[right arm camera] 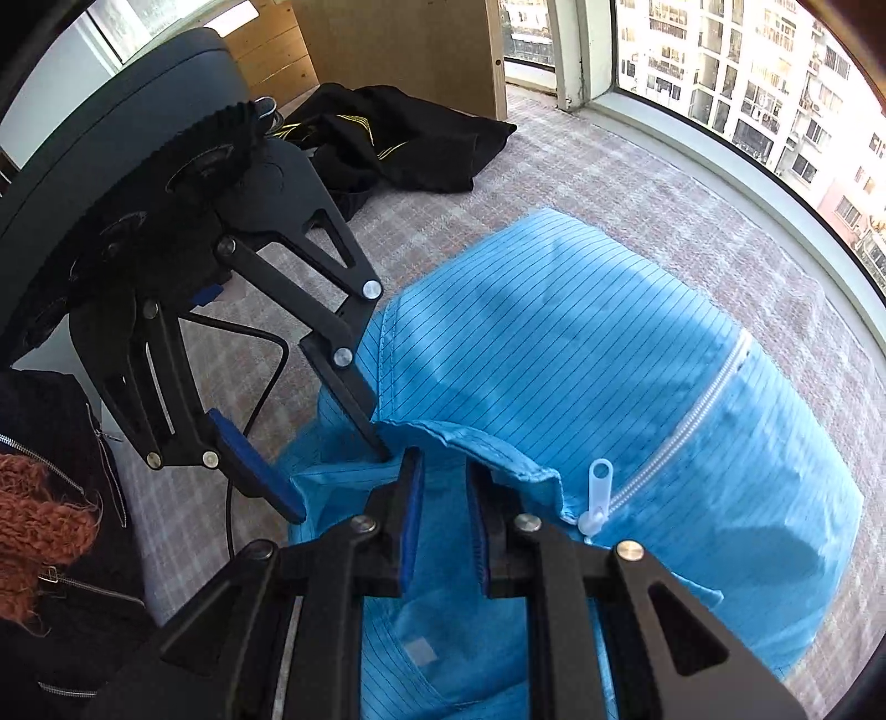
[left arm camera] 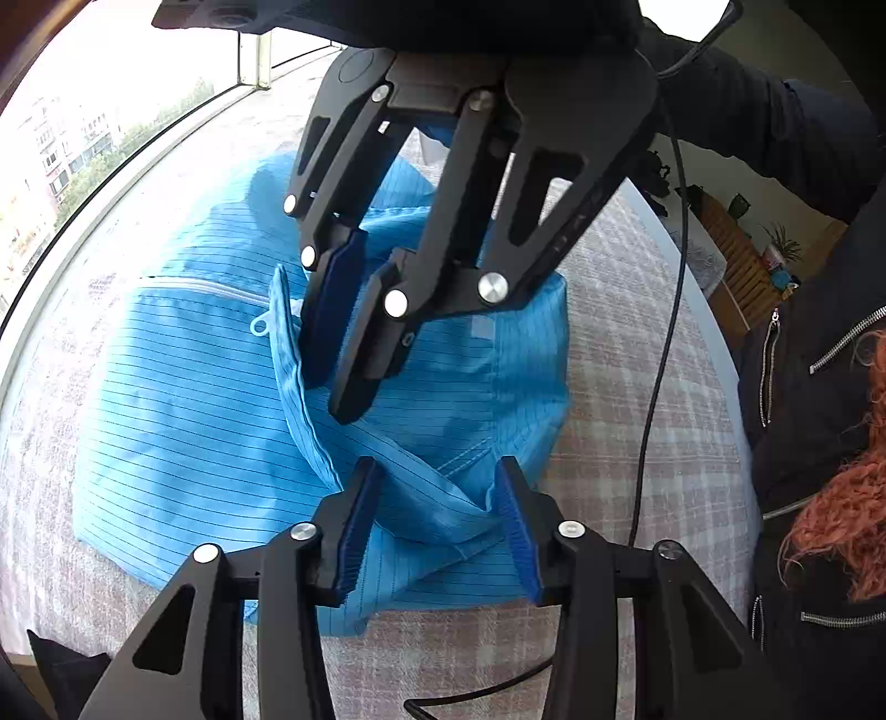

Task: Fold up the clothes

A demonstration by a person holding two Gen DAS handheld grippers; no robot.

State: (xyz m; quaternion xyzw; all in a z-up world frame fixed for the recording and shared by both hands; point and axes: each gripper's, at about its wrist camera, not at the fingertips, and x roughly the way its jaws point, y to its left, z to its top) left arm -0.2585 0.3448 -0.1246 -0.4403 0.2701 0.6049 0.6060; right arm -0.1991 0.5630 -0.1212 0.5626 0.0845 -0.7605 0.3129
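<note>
A light blue pinstriped garment with a white zipper lies partly folded on a pink checked cover. My left gripper stands open low over its near edge. A raised fold of the cloth runs between its blue pads, which do not press on it. My right gripper points down at the collar beside the zipper pull, its jaws narrow and pinching the upturned collar edge. The left wrist view shows the right gripper just beyond my left one. In the right wrist view the left gripper is seen with its jaws spread.
A black garment lies crumpled at the far end by a wooden panel. A window rail curves along one side of the cover. A person in a black zipped jacket stands close on the other side, and a black cable hangs there.
</note>
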